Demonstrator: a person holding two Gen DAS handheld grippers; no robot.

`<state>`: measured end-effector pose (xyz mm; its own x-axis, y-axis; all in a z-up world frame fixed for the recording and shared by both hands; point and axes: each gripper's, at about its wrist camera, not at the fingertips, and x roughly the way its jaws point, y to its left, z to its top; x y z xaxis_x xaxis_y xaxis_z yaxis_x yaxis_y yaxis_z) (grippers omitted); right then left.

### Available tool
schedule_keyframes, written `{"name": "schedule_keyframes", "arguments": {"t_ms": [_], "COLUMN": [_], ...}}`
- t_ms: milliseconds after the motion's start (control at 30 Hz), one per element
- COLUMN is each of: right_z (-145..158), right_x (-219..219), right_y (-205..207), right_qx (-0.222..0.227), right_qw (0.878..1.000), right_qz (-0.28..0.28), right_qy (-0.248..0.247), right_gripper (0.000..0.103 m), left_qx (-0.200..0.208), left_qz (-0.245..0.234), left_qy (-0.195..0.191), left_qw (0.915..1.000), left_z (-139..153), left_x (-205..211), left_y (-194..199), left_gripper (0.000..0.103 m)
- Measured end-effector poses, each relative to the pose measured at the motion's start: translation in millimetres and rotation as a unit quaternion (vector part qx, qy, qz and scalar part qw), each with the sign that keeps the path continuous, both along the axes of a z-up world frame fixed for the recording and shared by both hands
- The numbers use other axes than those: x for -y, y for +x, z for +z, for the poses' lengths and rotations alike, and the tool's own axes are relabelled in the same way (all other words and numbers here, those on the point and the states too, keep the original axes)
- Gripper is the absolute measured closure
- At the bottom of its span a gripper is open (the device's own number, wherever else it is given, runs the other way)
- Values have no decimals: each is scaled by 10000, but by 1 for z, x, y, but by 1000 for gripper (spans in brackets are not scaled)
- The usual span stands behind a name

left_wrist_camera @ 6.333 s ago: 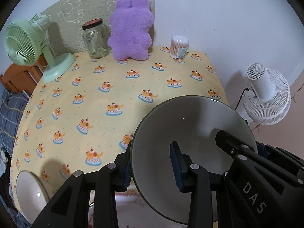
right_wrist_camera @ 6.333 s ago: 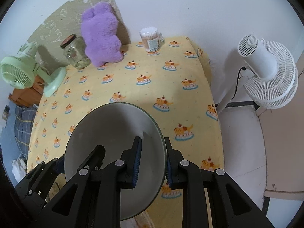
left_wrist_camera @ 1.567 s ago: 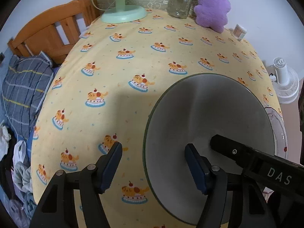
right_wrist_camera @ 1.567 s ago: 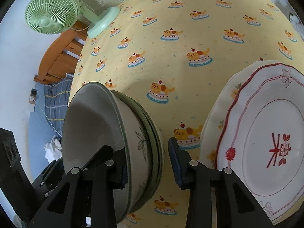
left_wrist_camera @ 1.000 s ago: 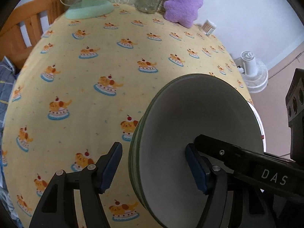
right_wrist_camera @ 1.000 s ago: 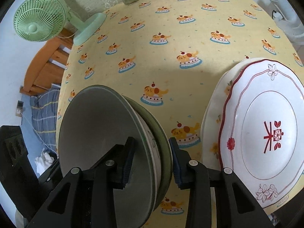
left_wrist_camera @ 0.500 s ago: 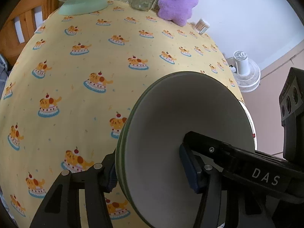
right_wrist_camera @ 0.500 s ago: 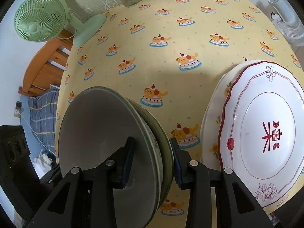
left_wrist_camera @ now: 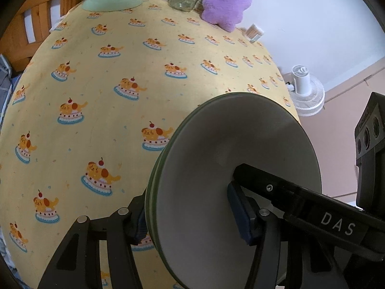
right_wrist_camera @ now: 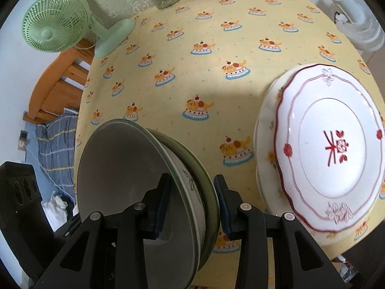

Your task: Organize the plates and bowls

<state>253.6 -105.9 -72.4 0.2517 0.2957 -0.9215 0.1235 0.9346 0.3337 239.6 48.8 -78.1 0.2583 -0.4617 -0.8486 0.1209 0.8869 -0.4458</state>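
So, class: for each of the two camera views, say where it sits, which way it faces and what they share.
Left wrist: on the left gripper, facing across the yellow cake-print tablecloth toward the purple plush toy; own jaws straddle the nested grey green-rimmed bowls.
Right wrist: on the right gripper, facing the same way; own jaws around the bowls' rims, red-trimmed white plate at right.
Shared: bowls, tablecloth, plush.

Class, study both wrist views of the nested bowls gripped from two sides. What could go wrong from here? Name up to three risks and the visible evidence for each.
1. The nested bowls are tilted on edge, so the inner one may slide out.
2. The left gripper and right gripper both pinch the rims; uneven pulling might chip them.
3. The plate stack sits near the table edge; a swing could knock it.
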Motion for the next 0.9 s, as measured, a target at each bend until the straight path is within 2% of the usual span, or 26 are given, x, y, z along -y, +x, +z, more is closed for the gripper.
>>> {"name": "schedule_keyframes", "arguments": {"t_ms": [267,500,900], "right_z": [28,40,51], "right_x": [9,24,77], "right_y": [-21,-26,-16], "right_qx": [207,417,510], "right_qw": [9993,9986,9982], "right_qz": [-297,-300,175], "right_qy": [24,114,278], "right_gripper": [63,63,63], "left_qx": [235,447,552], "left_qz": [-158,-170,392], "left_qy": [6,118,239], "left_qw": [9996,9988,9974], "left_z": [28,42,54], "left_x": [6,22,73], "left_y": [-11,-15,-21], "left_gripper": [45,45,45]}}
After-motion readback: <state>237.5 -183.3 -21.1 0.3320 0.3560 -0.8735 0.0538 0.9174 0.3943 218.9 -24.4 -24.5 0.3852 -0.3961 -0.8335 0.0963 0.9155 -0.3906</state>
